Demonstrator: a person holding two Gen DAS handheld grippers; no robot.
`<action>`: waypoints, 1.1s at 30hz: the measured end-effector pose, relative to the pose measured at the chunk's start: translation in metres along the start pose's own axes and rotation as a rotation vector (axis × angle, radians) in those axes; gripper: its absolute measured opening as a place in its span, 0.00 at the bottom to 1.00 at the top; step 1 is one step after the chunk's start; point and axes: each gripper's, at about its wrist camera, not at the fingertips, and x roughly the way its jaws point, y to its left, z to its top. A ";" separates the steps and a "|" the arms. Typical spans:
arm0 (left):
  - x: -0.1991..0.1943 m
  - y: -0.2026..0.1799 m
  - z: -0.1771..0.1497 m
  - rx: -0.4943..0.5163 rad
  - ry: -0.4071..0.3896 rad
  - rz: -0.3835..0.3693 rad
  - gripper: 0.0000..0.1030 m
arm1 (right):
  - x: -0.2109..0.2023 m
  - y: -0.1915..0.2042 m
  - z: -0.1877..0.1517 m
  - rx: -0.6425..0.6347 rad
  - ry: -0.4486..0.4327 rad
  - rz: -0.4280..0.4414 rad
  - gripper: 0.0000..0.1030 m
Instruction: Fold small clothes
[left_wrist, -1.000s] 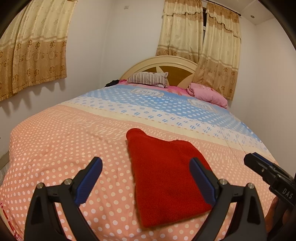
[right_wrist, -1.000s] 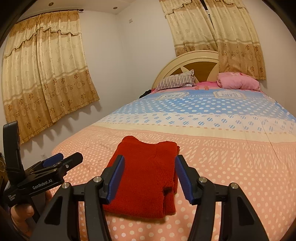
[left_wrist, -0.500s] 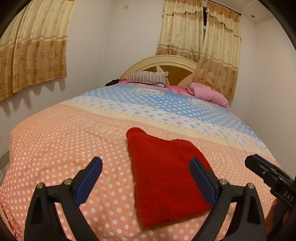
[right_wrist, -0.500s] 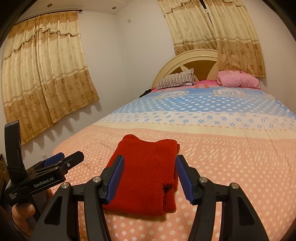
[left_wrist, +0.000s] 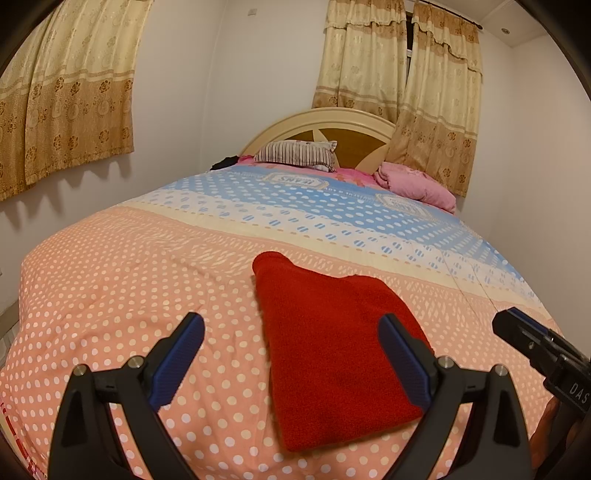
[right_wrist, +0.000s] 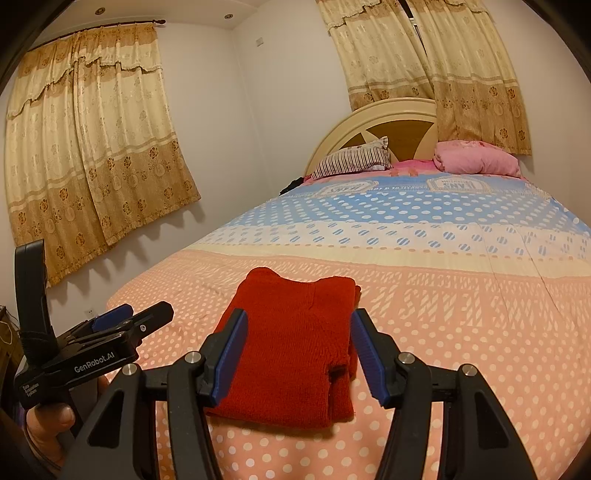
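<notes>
A red knitted garment lies folded into a flat rectangle on the dotted bedspread. My left gripper hovers over the near end of the bed, open wide, its blue pads holding nothing. In the right wrist view the same red garment shows between the fingers of my right gripper, which is open and held above the cloth without touching it. The left gripper appears at the left of that view, held by a hand. The right gripper pokes in at the right edge of the left wrist view.
A striped pillow and a pink pillow lie at the wooden headboard. Beige curtains hang on the left wall and behind the headboard. A small dark item lies by the striped pillow.
</notes>
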 end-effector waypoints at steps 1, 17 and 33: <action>0.000 0.000 0.000 0.000 -0.001 0.001 0.95 | 0.000 0.000 0.000 0.000 -0.001 0.001 0.57; -0.002 -0.001 0.003 0.017 -0.005 -0.005 1.00 | -0.001 0.002 -0.001 0.000 -0.012 0.003 0.57; -0.007 0.007 0.012 -0.006 -0.012 0.020 1.00 | -0.009 0.007 0.003 -0.014 -0.030 0.015 0.57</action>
